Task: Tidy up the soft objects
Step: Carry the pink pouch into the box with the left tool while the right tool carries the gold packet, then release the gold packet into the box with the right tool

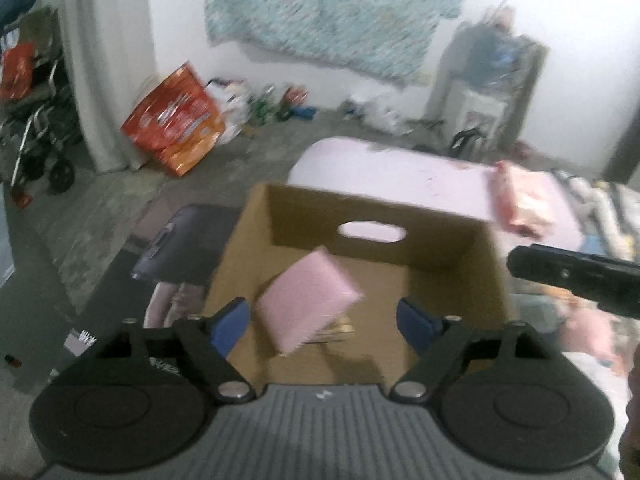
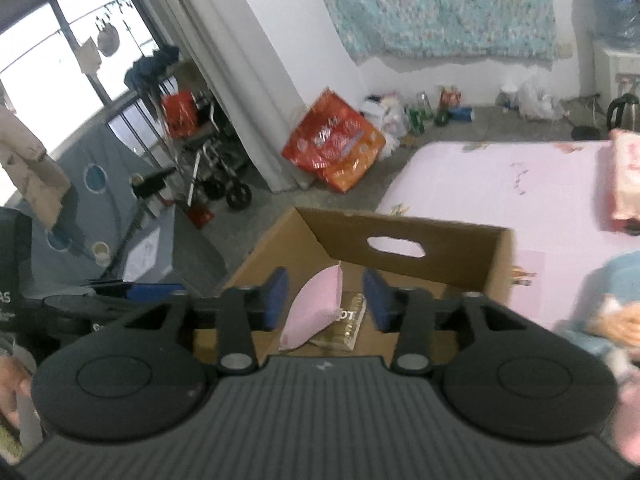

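A pink soft pad (image 1: 306,306) lies tilted inside an open cardboard box (image 1: 304,216), leaning over a gold packet (image 1: 340,326) on the box floor. My left gripper (image 1: 323,320) hovers over the near side of the box, open wide. The pad shows between its blue pads (image 1: 230,320) but neither touches it. In the right wrist view the same pink pad (image 2: 316,308) sits in the box (image 2: 440,250) beside the gold packet (image 2: 346,322). My right gripper (image 2: 327,300) is open, its pads clear of the pad on both sides.
The box stands on the floor against a bed with a pink sheet (image 2: 500,184). A pink folded bundle (image 1: 524,200) lies on the bed, and a light-blue soft item (image 2: 612,280) sits at the right. An orange bag (image 2: 336,140) and a wheelchair (image 2: 216,176) stand by the curtain.
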`<state>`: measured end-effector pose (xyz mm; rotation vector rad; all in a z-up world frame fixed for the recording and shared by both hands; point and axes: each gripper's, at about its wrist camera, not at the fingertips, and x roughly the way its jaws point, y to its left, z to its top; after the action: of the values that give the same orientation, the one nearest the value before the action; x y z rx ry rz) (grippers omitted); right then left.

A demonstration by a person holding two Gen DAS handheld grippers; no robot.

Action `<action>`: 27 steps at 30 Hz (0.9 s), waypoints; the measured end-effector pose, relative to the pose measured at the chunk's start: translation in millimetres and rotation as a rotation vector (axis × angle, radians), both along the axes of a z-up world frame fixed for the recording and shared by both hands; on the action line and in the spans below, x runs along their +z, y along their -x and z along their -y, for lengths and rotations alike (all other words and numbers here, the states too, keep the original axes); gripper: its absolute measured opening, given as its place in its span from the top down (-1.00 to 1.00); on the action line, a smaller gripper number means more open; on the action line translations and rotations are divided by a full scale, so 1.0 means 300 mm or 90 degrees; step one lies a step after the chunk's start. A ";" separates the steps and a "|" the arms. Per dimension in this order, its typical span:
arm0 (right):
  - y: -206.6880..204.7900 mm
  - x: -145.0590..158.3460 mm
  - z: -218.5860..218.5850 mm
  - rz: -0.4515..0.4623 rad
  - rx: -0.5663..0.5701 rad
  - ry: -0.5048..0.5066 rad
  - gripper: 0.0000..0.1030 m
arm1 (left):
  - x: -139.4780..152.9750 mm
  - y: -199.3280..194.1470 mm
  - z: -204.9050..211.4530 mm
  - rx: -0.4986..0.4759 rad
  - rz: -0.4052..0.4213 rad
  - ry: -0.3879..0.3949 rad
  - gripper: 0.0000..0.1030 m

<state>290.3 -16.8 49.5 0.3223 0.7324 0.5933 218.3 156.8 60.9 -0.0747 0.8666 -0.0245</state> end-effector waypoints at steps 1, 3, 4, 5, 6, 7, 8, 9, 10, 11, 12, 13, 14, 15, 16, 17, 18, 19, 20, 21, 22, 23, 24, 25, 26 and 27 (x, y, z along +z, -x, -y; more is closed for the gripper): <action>0.040 0.022 0.045 0.010 -0.008 -0.007 -0.11 | 0.016 0.026 0.021 -0.010 0.013 0.002 -0.71; 0.113 0.061 0.132 0.025 -0.022 -0.018 -0.18 | 0.044 0.074 0.068 -0.025 0.038 -0.006 -0.74; 0.154 0.079 0.184 0.029 -0.032 -0.026 -0.21 | 0.052 0.091 0.089 -0.030 0.047 -0.014 -0.74; 0.186 0.092 0.231 0.030 -0.043 -0.033 -0.21 | 0.056 0.104 0.114 -0.035 0.055 -0.030 -0.74; 0.218 0.101 0.273 0.032 -0.049 -0.042 -0.21 | 0.054 0.111 0.137 -0.038 0.061 -0.050 -0.74; 0.246 0.106 0.306 0.034 -0.052 -0.049 -0.21 | 0.044 0.114 0.155 -0.038 0.063 -0.075 -0.73; 0.272 0.111 0.335 0.035 -0.054 -0.051 -0.21 | 0.033 0.110 0.171 -0.035 0.063 -0.099 -0.73; 0.295 0.114 0.356 0.035 -0.056 -0.048 -0.21 | 0.019 0.101 0.183 -0.032 0.061 -0.120 -0.71; 0.314 0.123 0.367 0.039 -0.050 -0.039 -0.21 | 0.007 0.090 0.191 -0.031 0.059 -0.139 -0.70; 0.330 0.125 0.366 0.045 -0.040 -0.027 -0.21 | -0.013 0.077 0.194 -0.035 0.057 -0.162 -0.70; 0.336 0.124 0.357 0.050 -0.030 -0.013 -0.21 | -0.043 0.054 0.200 -0.046 0.049 -0.195 -0.70; 0.336 0.128 0.336 0.055 -0.015 0.007 -0.21 | -0.065 0.038 0.203 -0.049 0.040 -0.220 -0.70; 0.330 0.129 0.312 0.058 -0.003 0.021 -0.21 | -0.102 0.011 0.207 -0.054 0.023 -0.247 -0.70; 0.321 0.131 0.279 0.060 0.008 0.031 -0.21 | -0.140 -0.018 0.207 -0.058 0.004 -0.269 -0.66; 0.304 0.133 0.241 0.061 0.024 0.043 -0.21 | -0.180 -0.049 0.206 -0.058 -0.016 -0.288 -0.59; 0.286 0.127 0.215 0.060 0.037 0.050 -0.21 | -0.213 -0.073 0.194 -0.059 -0.034 -0.300 -0.56; 0.264 0.125 0.184 0.056 0.046 0.055 -0.20 | -0.248 -0.101 0.189 -0.061 -0.052 -0.309 -0.52; 0.231 0.121 0.145 0.049 0.059 0.061 -0.17 | -0.280 -0.131 0.186 -0.064 -0.069 -0.314 -0.49; 0.206 0.118 0.116 0.044 0.067 0.064 -0.15 | -0.308 -0.159 0.182 -0.063 -0.082 -0.317 -0.48; 0.168 0.108 0.084 0.035 0.080 0.069 -0.09 | -0.329 -0.184 0.177 -0.062 -0.091 -0.319 -0.46; 0.131 0.098 0.051 0.023 0.090 0.074 0.00 | -0.352 -0.210 0.174 -0.062 -0.099 -0.319 -0.46; 0.098 0.089 0.017 0.011 0.097 0.076 0.05 | -0.369 -0.234 0.171 -0.061 -0.104 -0.318 -0.46; 0.060 0.080 -0.016 -0.003 0.106 0.079 0.15 | -0.385 -0.255 0.168 -0.060 -0.109 -0.317 -0.46; 0.024 0.068 -0.045 -0.016 0.114 0.081 0.25 | -0.401 -0.271 0.157 -0.058 -0.113 -0.318 -0.46; -0.009 0.057 -0.071 -0.028 0.120 0.085 0.29 | -0.413 -0.290 0.153 -0.056 -0.117 -0.319 -0.46; -0.035 0.048 -0.095 -0.037 0.123 0.088 0.30 | -0.426 -0.309 0.148 -0.052 -0.119 -0.318 -0.46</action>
<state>300.9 11.7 64.1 0.1418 0.8616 0.7140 311.1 112.5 -66.8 0.4323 1.0406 0.1240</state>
